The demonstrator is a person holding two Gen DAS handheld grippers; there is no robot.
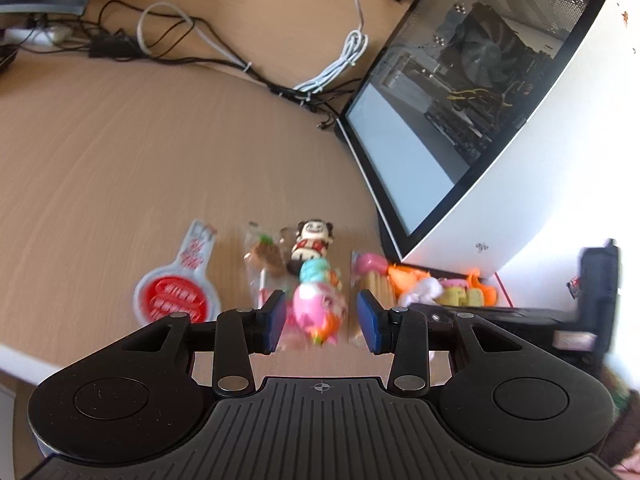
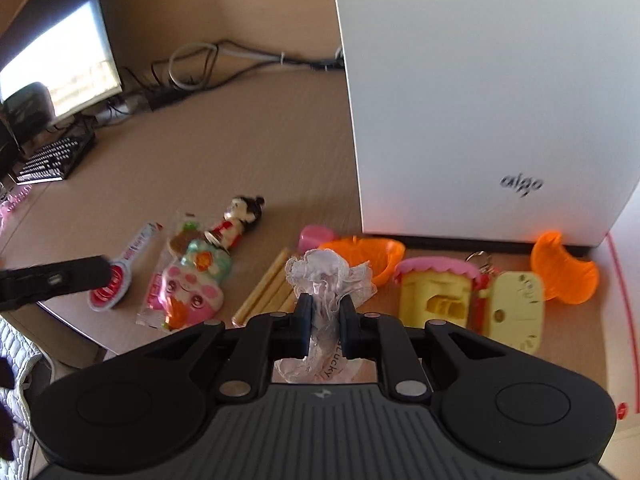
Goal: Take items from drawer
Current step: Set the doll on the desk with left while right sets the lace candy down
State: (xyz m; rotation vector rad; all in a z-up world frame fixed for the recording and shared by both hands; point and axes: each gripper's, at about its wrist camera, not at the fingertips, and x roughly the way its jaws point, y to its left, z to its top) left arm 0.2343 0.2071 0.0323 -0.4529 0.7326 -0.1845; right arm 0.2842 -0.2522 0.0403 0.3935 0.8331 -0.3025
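My left gripper (image 1: 322, 322) is open, its blue pads on either side of a bagged pink squishy toy (image 1: 318, 312) that lies on the wooden table (image 1: 120, 168). Beyond the toy lie a small doll figure (image 1: 311, 242), a bagged brown toy (image 1: 264, 258) and a red-and-white paddle-shaped packet (image 1: 178, 294). My right gripper (image 2: 326, 322) is shut on a white lacy item in clear wrap (image 2: 325, 276), held above the table. Behind it stand a yellow jar toy with a pink lid (image 2: 436, 292), a yellow toast keychain (image 2: 516, 308), an orange bowl (image 2: 366, 256) and wooden sticks (image 2: 266, 288).
A white computer case (image 2: 480, 100) with a glass side (image 1: 460, 92) stands close behind the toys. Cables (image 1: 224, 60) trail across the far table. A monitor (image 2: 60, 60) and keyboard (image 2: 52, 160) sit far left. Another orange piece (image 2: 560, 268) lies by a red-edged white surface (image 2: 624, 300).
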